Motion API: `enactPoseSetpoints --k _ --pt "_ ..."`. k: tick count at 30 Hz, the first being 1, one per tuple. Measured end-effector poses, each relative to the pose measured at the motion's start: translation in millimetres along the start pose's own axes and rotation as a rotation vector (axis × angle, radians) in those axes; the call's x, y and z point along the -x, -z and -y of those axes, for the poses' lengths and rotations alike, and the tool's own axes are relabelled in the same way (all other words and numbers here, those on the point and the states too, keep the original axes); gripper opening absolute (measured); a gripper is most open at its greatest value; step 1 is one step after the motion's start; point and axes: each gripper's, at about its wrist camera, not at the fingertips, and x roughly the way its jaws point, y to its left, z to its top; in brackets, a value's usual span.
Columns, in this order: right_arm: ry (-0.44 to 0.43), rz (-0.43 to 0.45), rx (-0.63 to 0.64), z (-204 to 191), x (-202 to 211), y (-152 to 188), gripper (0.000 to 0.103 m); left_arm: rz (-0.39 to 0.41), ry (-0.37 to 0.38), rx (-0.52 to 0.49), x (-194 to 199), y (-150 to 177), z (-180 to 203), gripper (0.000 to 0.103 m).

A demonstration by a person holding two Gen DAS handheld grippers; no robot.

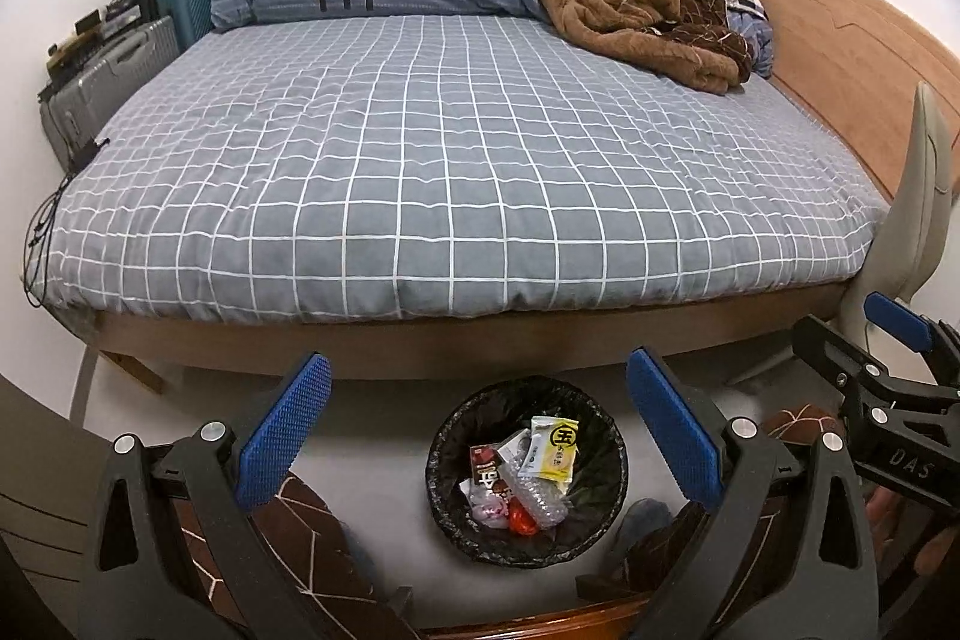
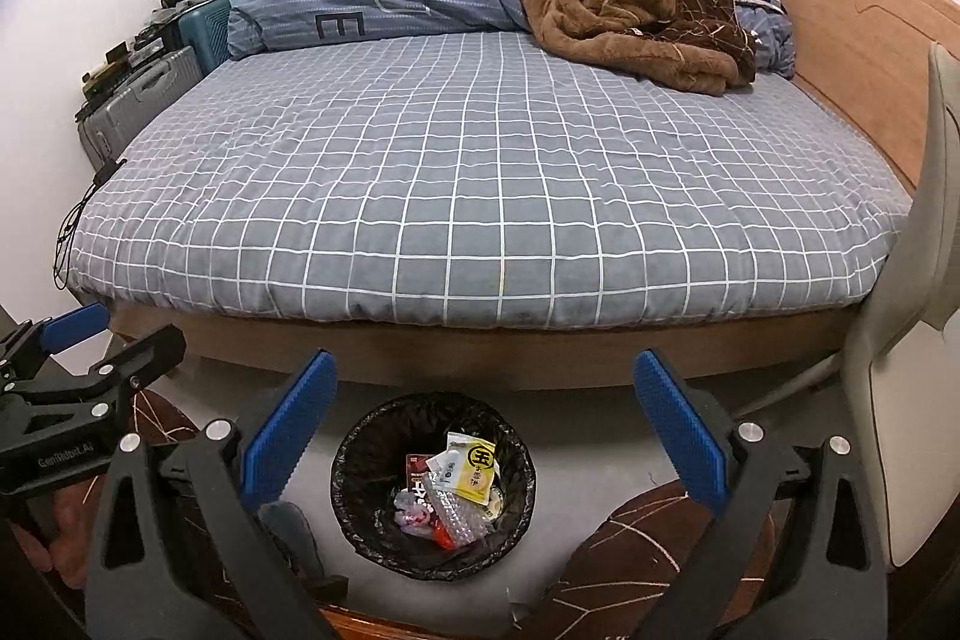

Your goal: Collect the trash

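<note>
Left wrist view: left gripper (image 1: 477, 427) hung w/ jaws spread wide, nothing between them, above the trash bin (image 1: 528, 469) on the floor near the bed (image 1: 456, 148). Bin held wrappers, a yellow sachet (image 1: 558, 448), crinkled clear plastic.

Right wrist view: right gripper (image 2: 485, 427) also released, empty, over the same bin (image 2: 433, 484). Bed top looked free of litter. Contents prob. light, soft, crinkly; best taken by pinching the black liner rim (image 2: 360, 436), not the loose bits.
</note>
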Motion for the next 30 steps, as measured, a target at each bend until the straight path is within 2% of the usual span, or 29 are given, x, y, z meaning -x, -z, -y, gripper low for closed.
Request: enactPoseSetpoints --k 18,30 --pt "0.003 -0.01 -0.012 1.8 -1.4 3.7 0.095 -0.015 0.001 0.002 -2.6 1.3 -3.5 0.097" --pt "0.006 -0.023 -0.005 -0.1 -2.1 3.9 0.095 -0.002 -0.031 -0.025 -1.3 1.3 -3.9 0.097"
